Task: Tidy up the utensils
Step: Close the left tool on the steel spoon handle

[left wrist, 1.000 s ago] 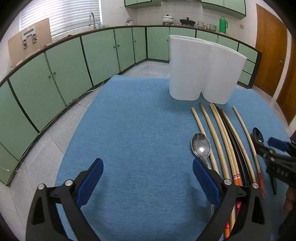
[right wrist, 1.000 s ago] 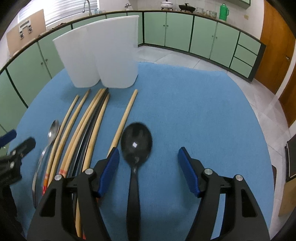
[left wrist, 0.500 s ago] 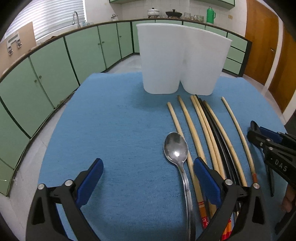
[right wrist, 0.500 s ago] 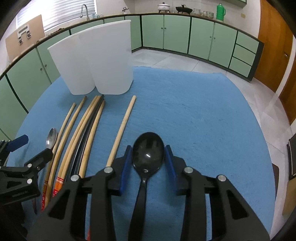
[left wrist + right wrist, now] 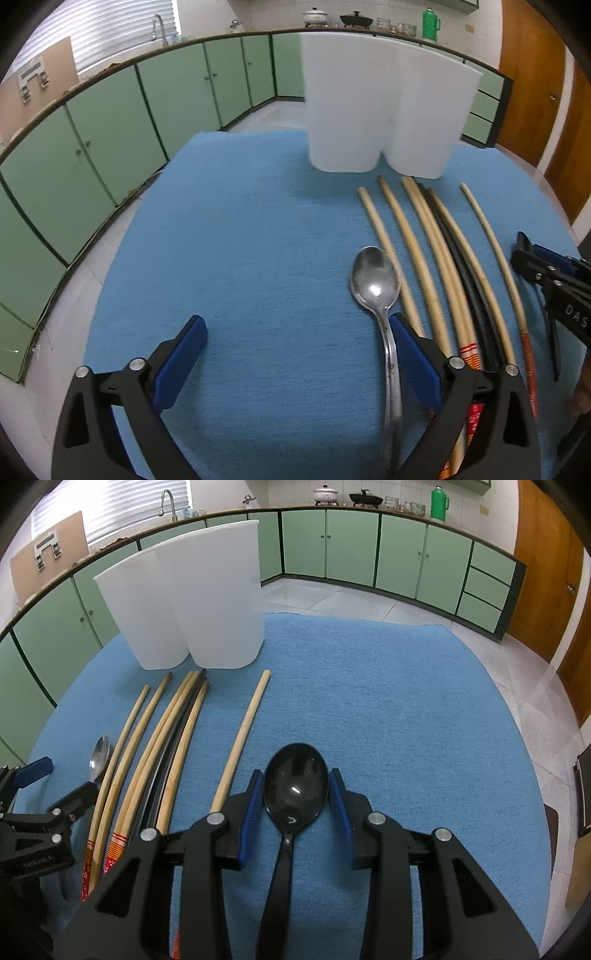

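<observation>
Beside the "DAS"-marked right hand-held gripper (image 5: 292, 810) pinching a black spoon (image 5: 295, 786), left hand-held gripper (image 5: 295, 363) gapes.

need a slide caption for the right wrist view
Right hand-held gripper closing around a black spoon on the blue mat, chopsticks and white holder beyond.

Domestic kitchen. Green cabinets (image 5: 354, 542) are running along the walls ahead under a counter; a sink faucet (image 5: 168, 500) is standing far left, with a pot (image 5: 325, 494), wok (image 5: 365, 496) and green thermos (image 5: 439, 502) sitting ahead.
</observation>
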The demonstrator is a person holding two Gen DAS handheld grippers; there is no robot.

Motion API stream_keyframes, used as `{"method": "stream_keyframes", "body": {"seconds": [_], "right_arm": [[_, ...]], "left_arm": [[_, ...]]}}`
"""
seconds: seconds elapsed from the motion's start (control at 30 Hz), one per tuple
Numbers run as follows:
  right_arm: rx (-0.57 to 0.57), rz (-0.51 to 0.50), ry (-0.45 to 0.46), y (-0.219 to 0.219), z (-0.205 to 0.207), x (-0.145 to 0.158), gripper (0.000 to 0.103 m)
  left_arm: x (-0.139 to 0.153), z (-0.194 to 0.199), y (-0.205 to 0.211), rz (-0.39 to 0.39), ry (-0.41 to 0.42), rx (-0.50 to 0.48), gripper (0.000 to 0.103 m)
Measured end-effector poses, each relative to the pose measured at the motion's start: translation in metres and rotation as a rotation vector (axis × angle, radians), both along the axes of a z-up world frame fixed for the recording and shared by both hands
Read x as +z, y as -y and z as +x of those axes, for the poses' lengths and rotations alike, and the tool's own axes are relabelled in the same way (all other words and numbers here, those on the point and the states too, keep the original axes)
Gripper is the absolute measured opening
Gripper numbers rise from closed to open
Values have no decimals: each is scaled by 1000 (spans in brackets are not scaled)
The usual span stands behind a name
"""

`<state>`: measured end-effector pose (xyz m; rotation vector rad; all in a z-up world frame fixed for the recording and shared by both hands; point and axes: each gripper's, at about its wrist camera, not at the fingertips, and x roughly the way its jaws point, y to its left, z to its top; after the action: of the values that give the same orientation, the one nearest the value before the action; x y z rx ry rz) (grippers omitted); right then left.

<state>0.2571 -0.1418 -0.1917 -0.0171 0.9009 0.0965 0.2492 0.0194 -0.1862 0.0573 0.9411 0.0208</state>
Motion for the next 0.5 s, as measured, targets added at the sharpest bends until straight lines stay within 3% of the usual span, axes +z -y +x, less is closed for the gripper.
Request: {"method": "stream_keyframes", "body": {"seconds": [0.23,0.5], "right_arm": [[6,-19,-4,-3,1,0,36],[8,-37,-17,-1,9,1,46]], "left_arm": [[3,2,-2,6,3,9,96],[0,17,17,38,-4,4,96]]}}
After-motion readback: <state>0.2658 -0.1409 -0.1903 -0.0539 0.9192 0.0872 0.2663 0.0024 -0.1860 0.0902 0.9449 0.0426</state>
